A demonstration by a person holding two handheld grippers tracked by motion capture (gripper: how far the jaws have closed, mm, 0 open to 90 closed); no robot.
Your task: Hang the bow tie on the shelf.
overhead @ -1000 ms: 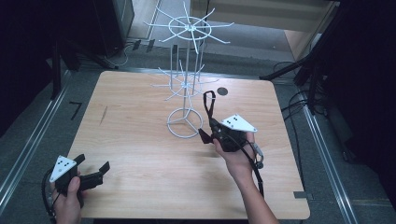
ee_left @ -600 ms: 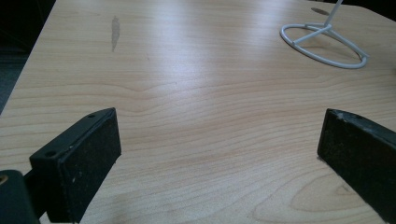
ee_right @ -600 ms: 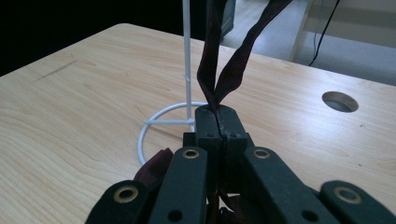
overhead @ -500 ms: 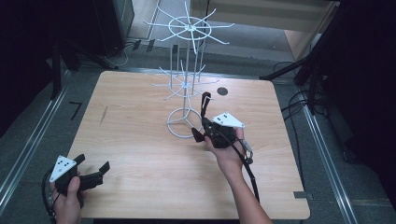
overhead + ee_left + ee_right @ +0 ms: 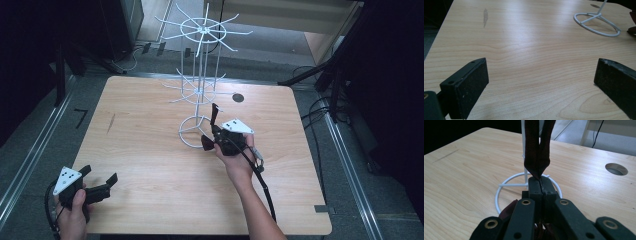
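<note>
The right gripper view shows the right tool (image 5: 540, 186) clamped on a dark red strap (image 5: 537, 150), whose loop rises in front of the white wire rack (image 5: 526, 157); the high view places this tool (image 5: 214, 136) just beside the rack's ring base (image 5: 192, 132). The left tool (image 5: 541, 82) stands wide, holding nothing, over the surface (image 5: 529, 50) near its front left corner.

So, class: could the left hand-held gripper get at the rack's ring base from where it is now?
Probably yes. The left hand-held gripper is open and bare tabletop lies between it and the ring base; the right hand-held gripper, shut on a strap, sits beside the base.
</note>
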